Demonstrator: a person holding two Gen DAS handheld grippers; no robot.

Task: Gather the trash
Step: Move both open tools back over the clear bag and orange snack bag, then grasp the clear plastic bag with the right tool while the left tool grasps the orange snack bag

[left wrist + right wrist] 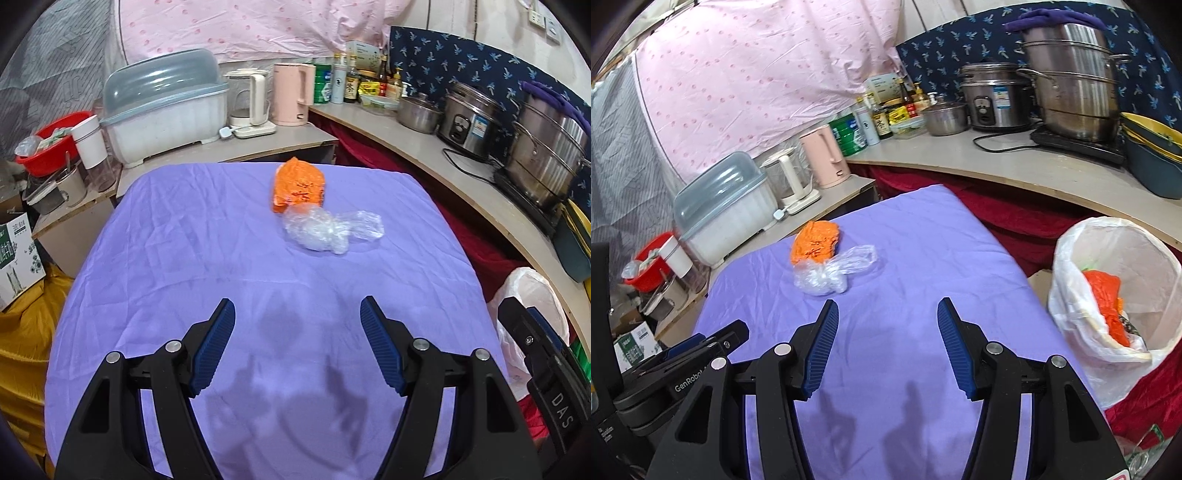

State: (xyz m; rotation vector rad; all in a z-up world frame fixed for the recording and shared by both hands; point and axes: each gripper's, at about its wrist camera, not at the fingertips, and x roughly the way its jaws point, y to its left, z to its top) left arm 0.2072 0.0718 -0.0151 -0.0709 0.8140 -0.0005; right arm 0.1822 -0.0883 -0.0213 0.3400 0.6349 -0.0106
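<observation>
1. My left gripper [297, 314] hangs over the near part of the purple cloth [184, 258], fingers spread wide with nothing between them.
2. My right gripper [888, 314] is just beside it, also spread and holding nothing.
3. Ahead I see an orange bag [299, 186] touching a crumpled clear bag [328, 230] on the far part of the cloth, well apart from both grippers.
4. The white-lined bin [1067, 266] stands off the cloth's right edge, with an orange wrapper [1106, 302] inside.

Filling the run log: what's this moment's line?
left gripper open | right gripper open | orange bag, clear bag on table | bin part-filled
</observation>
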